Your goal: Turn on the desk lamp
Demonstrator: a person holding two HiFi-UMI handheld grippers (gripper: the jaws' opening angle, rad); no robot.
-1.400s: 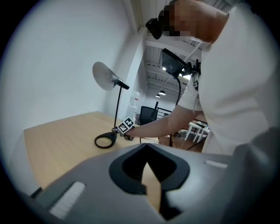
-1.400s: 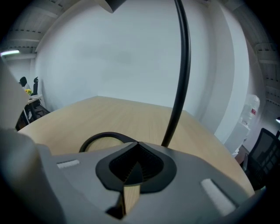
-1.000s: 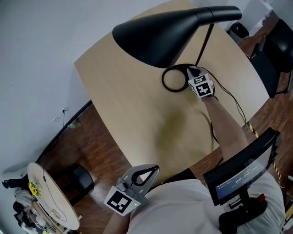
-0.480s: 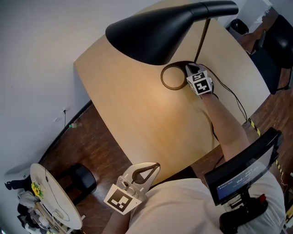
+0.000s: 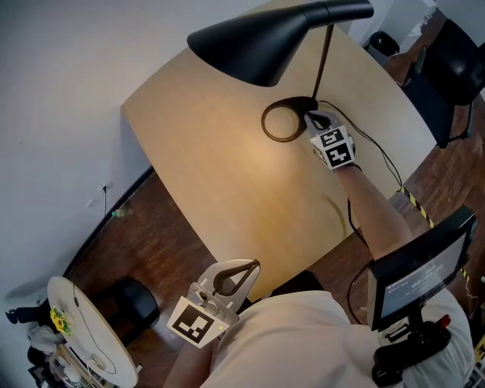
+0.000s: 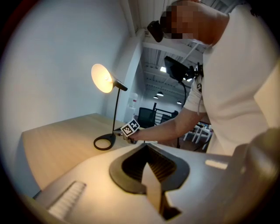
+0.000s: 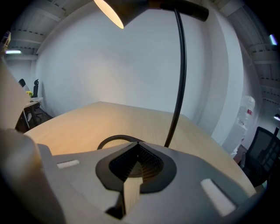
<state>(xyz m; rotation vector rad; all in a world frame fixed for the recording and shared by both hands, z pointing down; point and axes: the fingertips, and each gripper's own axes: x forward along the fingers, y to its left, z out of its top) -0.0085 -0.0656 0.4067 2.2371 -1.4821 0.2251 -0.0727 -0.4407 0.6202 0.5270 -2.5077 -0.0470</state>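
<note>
The black desk lamp stands on the pale wooden table (image 5: 212, 159): cone shade (image 5: 254, 42), thin stem (image 5: 324, 64), ring base (image 5: 282, 123). It is lit; a warm glow lies on the table below the shade, and the bulb side shines in the left gripper view (image 6: 101, 78) and the right gripper view (image 7: 109, 11). My right gripper (image 5: 311, 119) is shut and empty, its tips just right of the ring base (image 7: 114, 141) near the stem's foot. My left gripper (image 5: 241, 270) is shut and empty, held low beside my body, off the table's near edge.
A black cord (image 5: 379, 155) runs from the lamp base along the table's right side. A black chair (image 5: 455, 68) stands past the far right edge. On the dark wood floor at lower left are a black bin (image 5: 135, 299) and a round white object (image 5: 83, 326).
The lamp went from dark to lit, and a warm glow now lies on the table. My right gripper has drawn back slightly from the base. The left gripper stays put.
</note>
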